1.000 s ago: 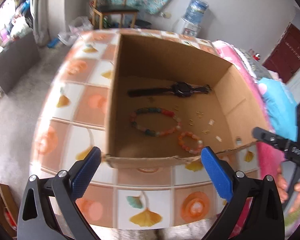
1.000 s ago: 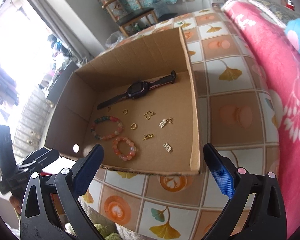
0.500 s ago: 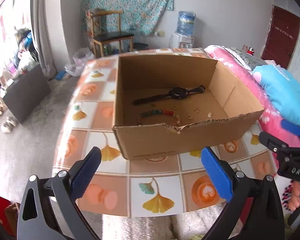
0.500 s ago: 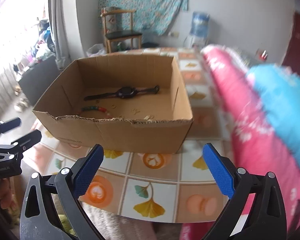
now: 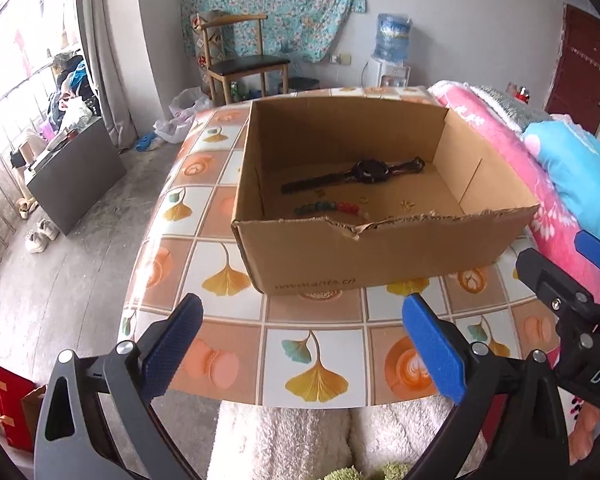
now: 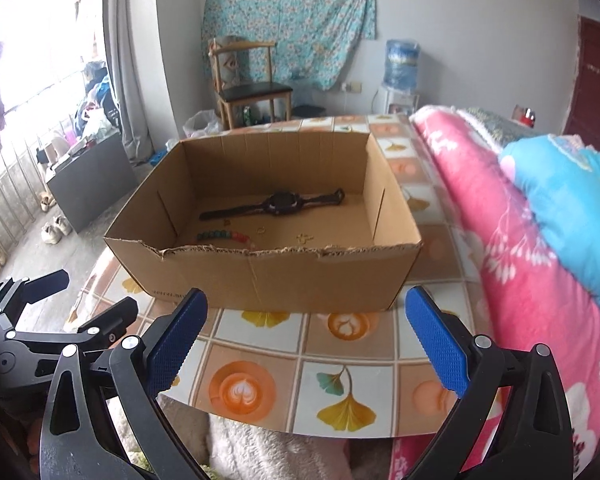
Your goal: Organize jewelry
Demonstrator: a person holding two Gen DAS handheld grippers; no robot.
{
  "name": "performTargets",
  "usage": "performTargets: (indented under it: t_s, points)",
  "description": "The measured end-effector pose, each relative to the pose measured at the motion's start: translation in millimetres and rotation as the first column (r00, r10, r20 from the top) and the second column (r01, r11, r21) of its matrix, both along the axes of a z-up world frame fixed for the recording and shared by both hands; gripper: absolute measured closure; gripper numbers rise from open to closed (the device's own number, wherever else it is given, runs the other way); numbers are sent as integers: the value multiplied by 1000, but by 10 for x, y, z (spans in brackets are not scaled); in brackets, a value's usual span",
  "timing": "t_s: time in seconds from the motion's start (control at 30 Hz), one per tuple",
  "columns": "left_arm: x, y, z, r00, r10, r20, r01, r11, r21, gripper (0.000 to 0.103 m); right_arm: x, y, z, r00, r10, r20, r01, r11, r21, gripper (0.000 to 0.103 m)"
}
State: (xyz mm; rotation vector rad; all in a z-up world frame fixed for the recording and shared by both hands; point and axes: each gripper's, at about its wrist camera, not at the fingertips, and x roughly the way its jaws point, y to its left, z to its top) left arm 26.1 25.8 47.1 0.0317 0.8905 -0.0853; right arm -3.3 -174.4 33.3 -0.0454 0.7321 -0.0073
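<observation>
A black wristwatch (image 5: 370, 171) lies flat, strap outstretched, far inside the open cardboard box (image 5: 380, 252); a multicoloured bead bracelet (image 5: 328, 207) lies nearer.

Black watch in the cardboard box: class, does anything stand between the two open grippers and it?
Yes. The box's near wall, its top edge torn, rises between both the left gripper and right gripper and the black watch on the box floor. The box is open-topped, so reaching over the wall looks possible.

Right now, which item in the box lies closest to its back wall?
The black watch, stretched flat across the cardboard box floor. The multicoloured bead bracelet and small gold pieces lie nearer the torn front wall.
</observation>
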Motion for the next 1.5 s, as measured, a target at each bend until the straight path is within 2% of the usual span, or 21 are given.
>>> performTargets:
  t_s: [0.23, 0.5, 1.5]
  points:
    - [163, -4, -48, 999, 20, -48, -21, 1000, -23, 6, 116, -11, -46, 999, -15, -47, 14, 1000, -4, 7]
    - [254, 19, 13, 998, 40, -46, -42, 999, -34, 6, 180, 13, -91, 997, 0, -76, 1, 1000, 10, 7]
    - [283, 17, -30, 995, 58, -81, -63, 997, -49, 6, 244, -112, -133, 994, -4, -109, 6, 1000, 19, 7]
